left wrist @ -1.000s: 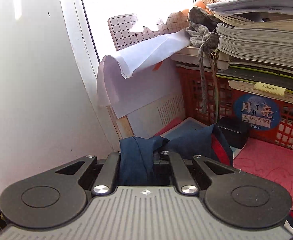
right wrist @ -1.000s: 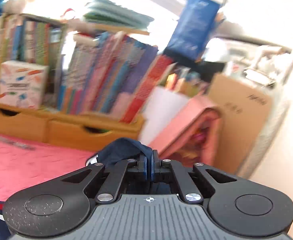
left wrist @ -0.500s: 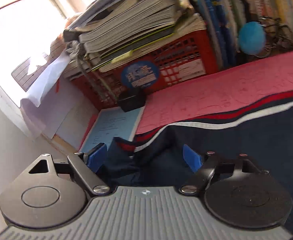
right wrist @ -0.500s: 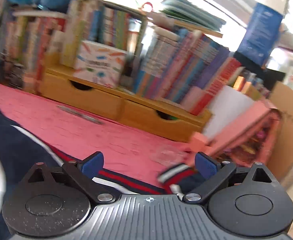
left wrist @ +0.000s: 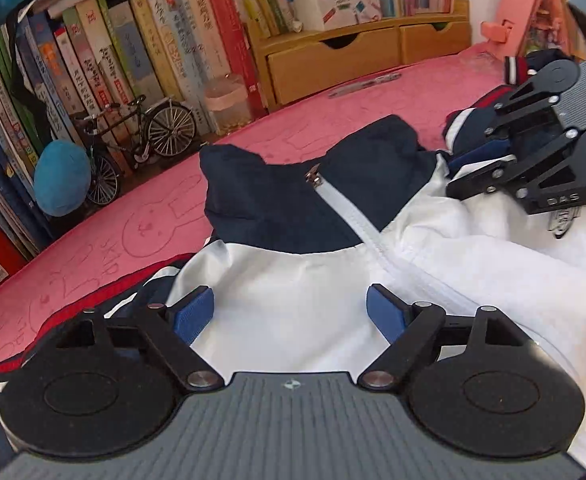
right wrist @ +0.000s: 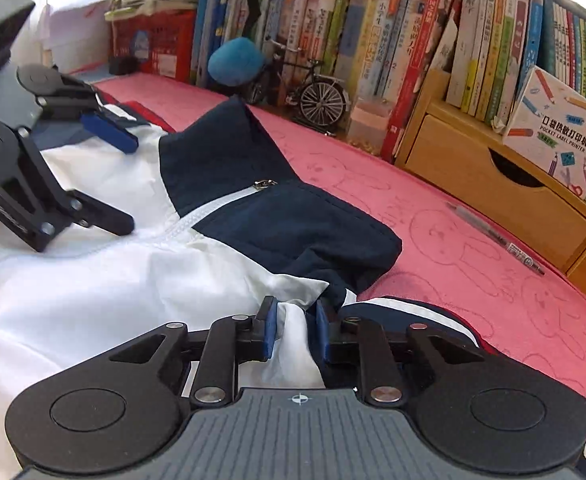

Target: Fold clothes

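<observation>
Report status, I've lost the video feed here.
Left gripper open above jacket. Right gripper shut on jacket's white fabric. Jacket zipped, flat on pink mat. Nothing blocking.

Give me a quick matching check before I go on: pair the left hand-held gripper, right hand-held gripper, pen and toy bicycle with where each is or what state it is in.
Things:
1. left hand-held gripper
2. right hand-held gripper
3. pen
4. toy bicycle

States or places:
A. lying on the pink mat before the wooden drawers
B. shut on a fold of the jacket
C. standing against the books
D. open above the jacket's white panel

Pairs: 1-D, 2-B, 3-A, 4-C
</observation>
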The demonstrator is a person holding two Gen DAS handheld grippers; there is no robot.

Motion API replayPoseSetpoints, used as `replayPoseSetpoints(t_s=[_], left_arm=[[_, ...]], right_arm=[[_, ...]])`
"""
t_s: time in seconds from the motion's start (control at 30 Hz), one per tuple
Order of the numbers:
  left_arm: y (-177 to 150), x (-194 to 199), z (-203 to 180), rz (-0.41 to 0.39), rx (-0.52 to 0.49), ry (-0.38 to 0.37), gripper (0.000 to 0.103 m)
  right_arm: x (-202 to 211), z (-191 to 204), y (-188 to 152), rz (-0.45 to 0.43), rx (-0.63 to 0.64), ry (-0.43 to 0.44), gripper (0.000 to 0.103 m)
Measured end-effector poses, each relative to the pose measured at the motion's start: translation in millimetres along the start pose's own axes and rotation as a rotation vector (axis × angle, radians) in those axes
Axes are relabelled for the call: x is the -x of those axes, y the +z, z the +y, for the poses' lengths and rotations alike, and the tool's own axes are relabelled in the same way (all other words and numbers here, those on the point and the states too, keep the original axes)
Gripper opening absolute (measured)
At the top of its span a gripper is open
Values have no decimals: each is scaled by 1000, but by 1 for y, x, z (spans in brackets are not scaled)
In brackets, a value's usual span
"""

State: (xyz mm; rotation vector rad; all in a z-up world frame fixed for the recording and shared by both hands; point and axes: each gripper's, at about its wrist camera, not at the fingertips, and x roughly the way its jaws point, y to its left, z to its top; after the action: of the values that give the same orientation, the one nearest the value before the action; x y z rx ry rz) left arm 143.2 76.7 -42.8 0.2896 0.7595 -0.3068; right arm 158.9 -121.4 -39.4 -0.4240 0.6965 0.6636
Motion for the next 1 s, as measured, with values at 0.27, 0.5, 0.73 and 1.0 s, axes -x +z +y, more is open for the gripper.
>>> replayPoseSetpoints(t_s=[0.27, 0.5, 0.73, 1.0], left_arm=[[23, -57, 39, -58, 194, 150, 103], [28, -32, 25, -79, 217, 231, 94], [-19, 22, 6, -86, 266, 96, 94], [-49, 27, -6, -70, 297, 113, 100]], right_arm=[[-57, -43, 33, -48, -91, -137, 26], [14, -41, 15, -199, -143, -266, 76], [124, -135, -91, -147, -415, -914, 103], [106, -251, -162, 79, -751, -721, 9]])
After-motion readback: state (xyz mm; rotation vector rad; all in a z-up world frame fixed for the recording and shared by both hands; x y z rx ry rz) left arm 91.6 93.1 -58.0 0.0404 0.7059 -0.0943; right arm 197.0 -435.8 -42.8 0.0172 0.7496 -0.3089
